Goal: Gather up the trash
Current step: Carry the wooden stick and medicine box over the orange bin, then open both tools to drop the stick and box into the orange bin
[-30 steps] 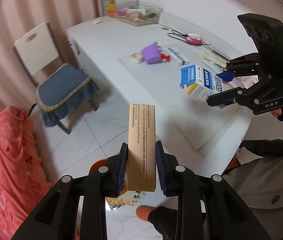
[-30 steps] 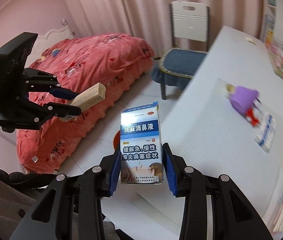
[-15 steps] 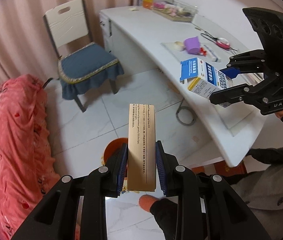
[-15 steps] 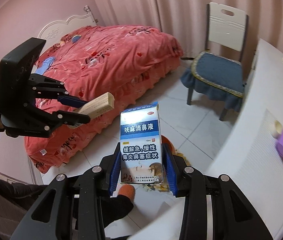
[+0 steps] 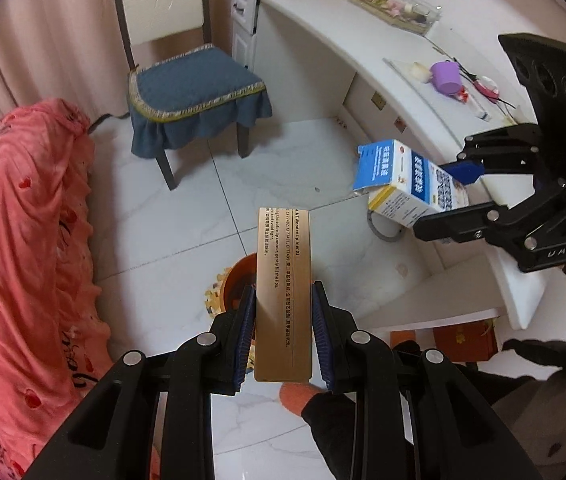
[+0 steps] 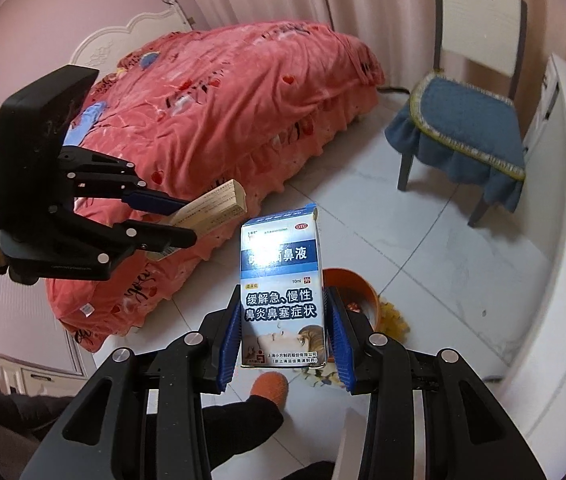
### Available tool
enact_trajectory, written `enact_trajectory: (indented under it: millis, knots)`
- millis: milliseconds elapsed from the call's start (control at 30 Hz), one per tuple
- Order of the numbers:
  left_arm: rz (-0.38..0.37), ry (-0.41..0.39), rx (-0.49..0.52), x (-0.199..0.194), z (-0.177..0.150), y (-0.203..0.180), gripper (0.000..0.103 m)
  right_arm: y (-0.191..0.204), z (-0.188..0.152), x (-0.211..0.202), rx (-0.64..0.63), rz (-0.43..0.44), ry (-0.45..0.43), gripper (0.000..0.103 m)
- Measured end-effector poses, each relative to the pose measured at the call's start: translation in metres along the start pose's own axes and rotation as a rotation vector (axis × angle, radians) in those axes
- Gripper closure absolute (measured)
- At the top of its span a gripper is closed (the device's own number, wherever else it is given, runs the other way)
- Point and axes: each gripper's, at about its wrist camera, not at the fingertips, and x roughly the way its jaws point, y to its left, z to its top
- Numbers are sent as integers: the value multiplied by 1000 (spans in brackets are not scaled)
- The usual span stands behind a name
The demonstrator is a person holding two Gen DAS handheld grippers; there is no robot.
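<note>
Both claws are loaded and held out over the floor beside the bed. The left claw [image 5: 283, 332] is clamped on a slim tan carton [image 5: 283, 292], long axis running straight out along the fingers; the right claw [image 6: 283, 336] is closed on a blue-and-white medicine box [image 6: 283, 292], gripped by its lower half and standing upright between the pads.

What matters now is the orange bin [image 6: 357, 292] on the tiles — it sits below and just ahead of both claws, partly hidden behind each box. In the left view the bin [image 5: 241, 280] peeks out to the left of the carton; in the right view it shows to the right of the medicine box. So the bin lies between the two claws, and I can't say which is nearer
</note>
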Motion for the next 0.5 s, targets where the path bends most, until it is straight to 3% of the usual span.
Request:
enact_trajectory:
  millis: [267, 500]
  knots:
    - [-49, 50, -32, 45, -3, 23, 73, -18, 4, 61, 51, -12, 54, 63]
    - [-88, 89, -24, 73, -1, 29, 73, -30, 0, 84, 103, -15, 68, 63]
